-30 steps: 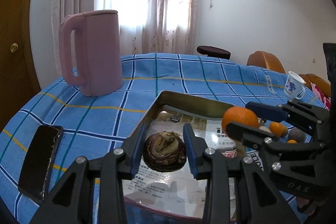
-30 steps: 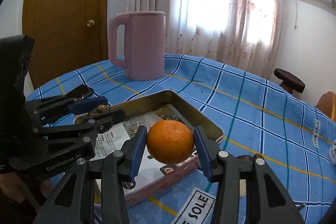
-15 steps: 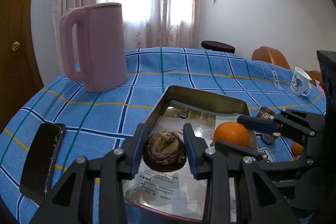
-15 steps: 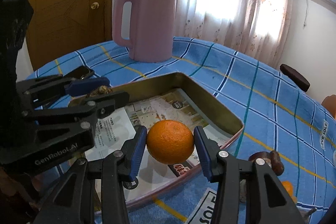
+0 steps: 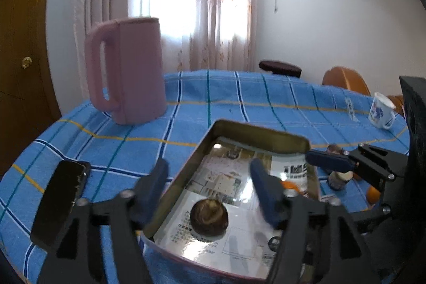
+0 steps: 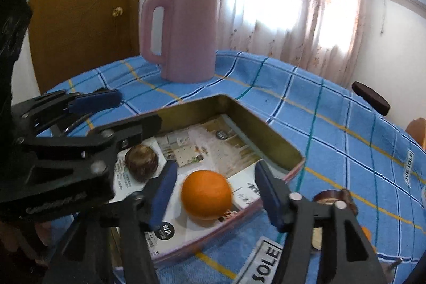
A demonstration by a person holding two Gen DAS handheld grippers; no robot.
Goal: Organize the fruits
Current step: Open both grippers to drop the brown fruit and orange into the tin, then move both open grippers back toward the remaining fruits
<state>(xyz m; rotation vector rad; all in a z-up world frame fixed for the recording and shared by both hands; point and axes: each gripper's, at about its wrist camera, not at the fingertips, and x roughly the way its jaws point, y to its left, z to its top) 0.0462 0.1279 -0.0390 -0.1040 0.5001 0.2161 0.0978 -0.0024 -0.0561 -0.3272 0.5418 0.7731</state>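
On blue checked cloth (image 5: 213, 108), orange (image 6: 206, 194) and brown fruit (image 5: 209, 216) are seen released in the tray (image 5: 255, 133); left gripper (image 5: 210, 184) and right gripper (image 6: 214, 184) are spread wide.

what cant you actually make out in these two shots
- Left wrist view: the orange fruit in the gold metal tray is mostly hidden behind the left gripper's right finger.
- Left wrist view: small items past the tray's right wall, a dark brown jar-like thing and an orange piece, are covered by the right gripper; identity unclear.
- Right wrist view: the print on the tray's paper liner is too blurred to read.
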